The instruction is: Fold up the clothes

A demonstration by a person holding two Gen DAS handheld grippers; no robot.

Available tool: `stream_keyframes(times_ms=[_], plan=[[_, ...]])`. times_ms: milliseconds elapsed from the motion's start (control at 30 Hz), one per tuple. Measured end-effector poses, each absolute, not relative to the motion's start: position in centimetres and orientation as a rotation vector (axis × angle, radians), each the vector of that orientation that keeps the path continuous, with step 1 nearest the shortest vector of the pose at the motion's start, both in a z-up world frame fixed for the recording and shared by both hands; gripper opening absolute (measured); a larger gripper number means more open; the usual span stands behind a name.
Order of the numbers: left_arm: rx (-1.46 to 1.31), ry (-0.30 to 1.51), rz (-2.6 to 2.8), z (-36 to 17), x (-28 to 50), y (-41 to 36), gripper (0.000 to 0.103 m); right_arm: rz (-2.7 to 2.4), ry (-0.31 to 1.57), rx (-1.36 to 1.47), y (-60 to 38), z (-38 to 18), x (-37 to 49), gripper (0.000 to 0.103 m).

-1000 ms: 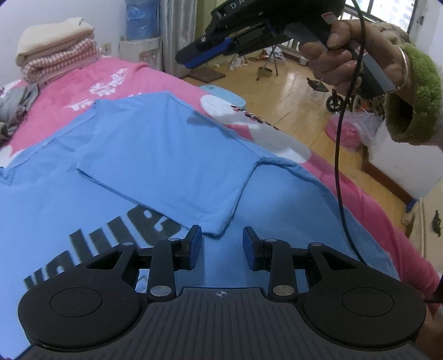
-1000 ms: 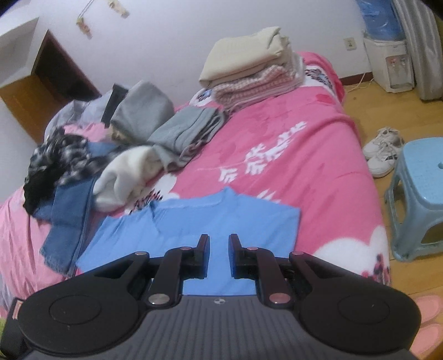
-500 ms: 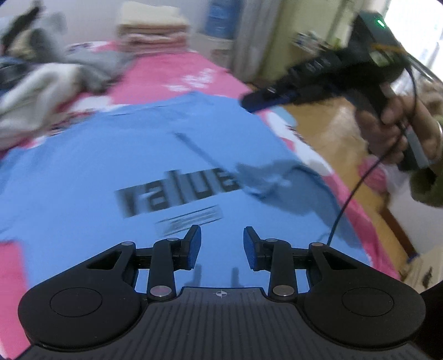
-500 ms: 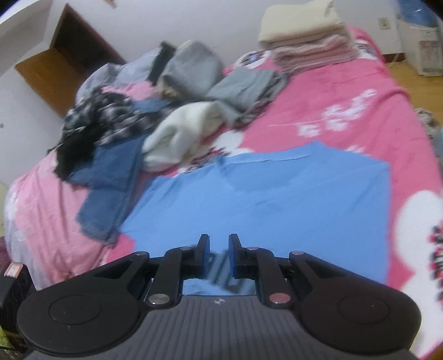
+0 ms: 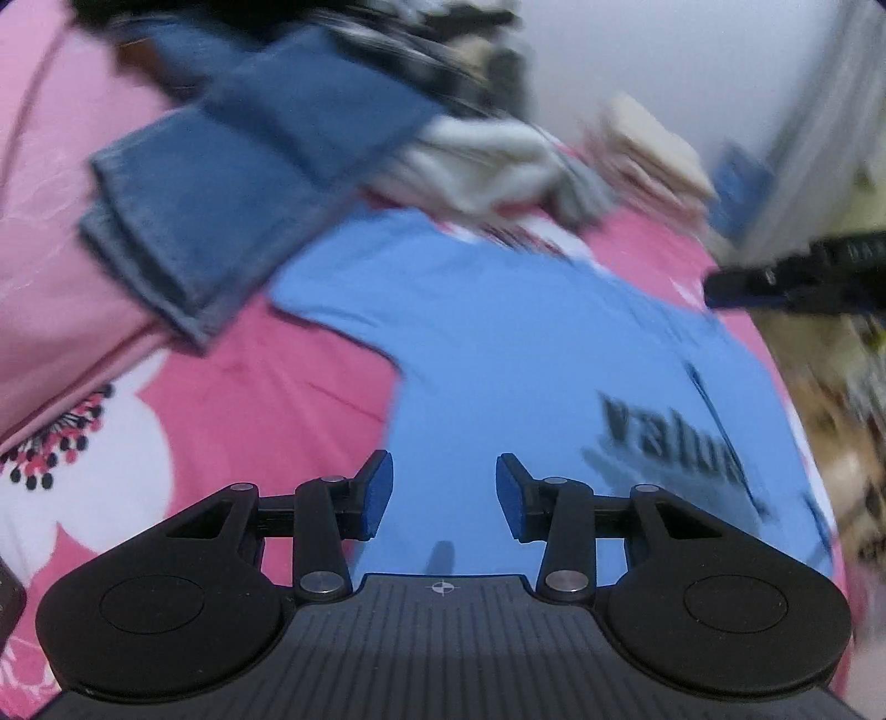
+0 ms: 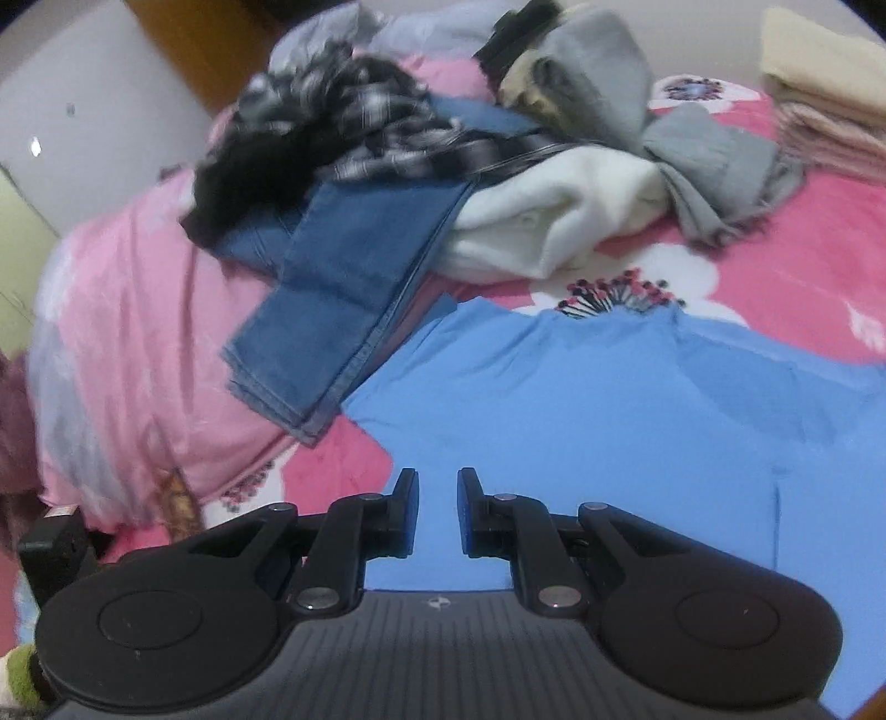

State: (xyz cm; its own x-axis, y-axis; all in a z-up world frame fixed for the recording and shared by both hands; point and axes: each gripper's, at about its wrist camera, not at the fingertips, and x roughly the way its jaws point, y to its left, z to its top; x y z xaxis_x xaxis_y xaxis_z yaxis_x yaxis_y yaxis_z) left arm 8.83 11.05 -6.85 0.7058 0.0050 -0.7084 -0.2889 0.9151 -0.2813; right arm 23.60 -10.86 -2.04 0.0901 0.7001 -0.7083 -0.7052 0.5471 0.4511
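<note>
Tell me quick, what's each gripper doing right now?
Left gripper: open, jaws opening, holding nothing.
Right gripper: narrow gap, nothing between the pads, holding nothing.

Pretty ordinary bedroom: a bed (image 6: 138, 310) with a pink flowered cover (image 5: 266, 387) fills most of both views. Behind its far edge there's a plain white wall (image 6: 83, 94) and a brown wooden panel (image 6: 205, 39). A pale curtain (image 5: 803, 166) hangs at the right, blurry. Soft, even light.
</note>
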Motion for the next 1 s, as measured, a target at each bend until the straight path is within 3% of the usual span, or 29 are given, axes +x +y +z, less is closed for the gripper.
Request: stream_keyframes(times_ms=[400,700,800,867,1000], plan=[[-0.528,0.599,0.461,-12.3,15.2,18.0,0.043,1.000,1.137,-0.082,3.8,-4.6,27.1,0.016],[-0.501,0.533,0.492,-14.2,17.4,18.4,0.041,0.960,1.147,-0.086,7.9,-6.3,28.4,0.016],[-0.479,0.511,0.501,-14.4,17.4,18.2,0.029,0.940,1.142,-0.097,8.4,-6.7,29.0,0.016],[-0.463,0.492,0.499,-14.4,17.3,18.1,0.013,0.927,1.139,-0.087,8.8,-7.0,29.5,0.016],[-0.417,0.460,0.480,-14.1,17.3,17.5,0.006,0.921,1.153,-0.076,10.4,-7.9,30.3,0.016]])
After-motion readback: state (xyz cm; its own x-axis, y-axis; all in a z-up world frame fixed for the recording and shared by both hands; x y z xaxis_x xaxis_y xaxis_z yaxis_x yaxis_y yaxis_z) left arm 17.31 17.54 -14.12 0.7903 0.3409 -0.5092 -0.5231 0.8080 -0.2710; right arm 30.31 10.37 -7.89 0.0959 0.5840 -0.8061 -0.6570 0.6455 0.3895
